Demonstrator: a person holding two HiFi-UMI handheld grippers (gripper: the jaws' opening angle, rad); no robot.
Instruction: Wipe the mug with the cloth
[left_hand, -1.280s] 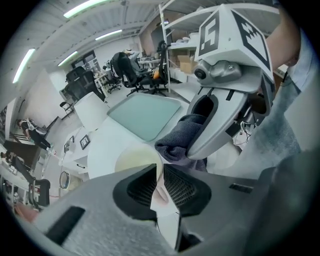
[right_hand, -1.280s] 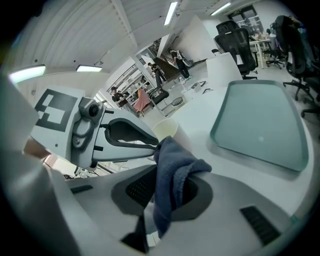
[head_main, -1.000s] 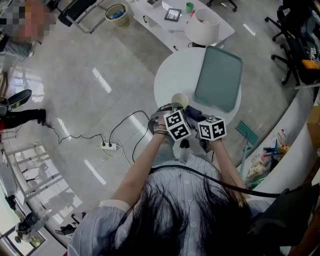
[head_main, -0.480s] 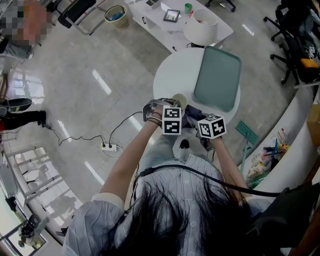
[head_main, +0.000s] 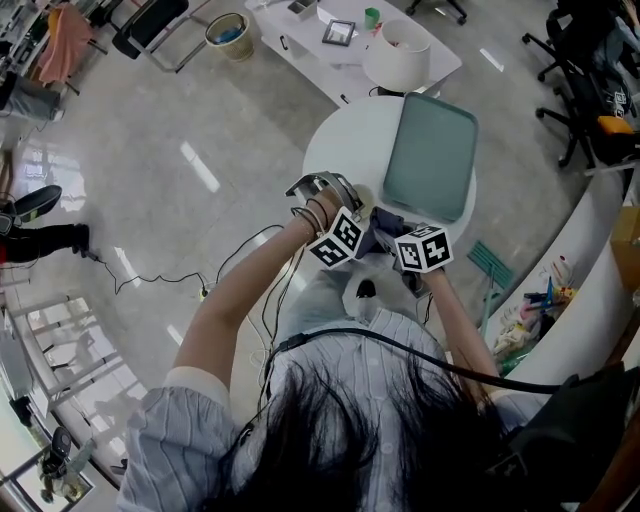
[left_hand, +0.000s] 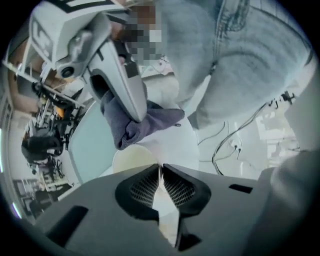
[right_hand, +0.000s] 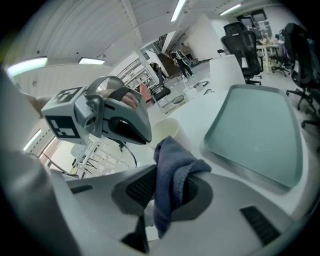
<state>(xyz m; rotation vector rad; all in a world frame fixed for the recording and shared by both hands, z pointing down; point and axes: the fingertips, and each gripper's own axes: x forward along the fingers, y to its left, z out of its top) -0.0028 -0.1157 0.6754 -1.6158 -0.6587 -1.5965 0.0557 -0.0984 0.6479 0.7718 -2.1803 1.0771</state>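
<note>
As the left gripper (left_hand: 161, 169) rolled over and shifted toward the round table (head_main: 345, 140) during the last second, its marker cube turned onto a corner in the head view. The right gripper (right_hand: 167, 192) held almost the same place. The left jaws were closed to a thin slit with a pale sliver between them, judged to be the handle or rim of the cream mug (left_hand: 131, 160), which lay right at their tips above the table edge. The right jaws were clamped on the blue-grey cloth (right_hand: 174, 167), whose free folds hung just beside the mug. The green tray (head_main: 432, 150) sat unused behind. This reorientation was judged to present a fresh mug face for wiping, with cloth contact not yet confirmed.
</note>
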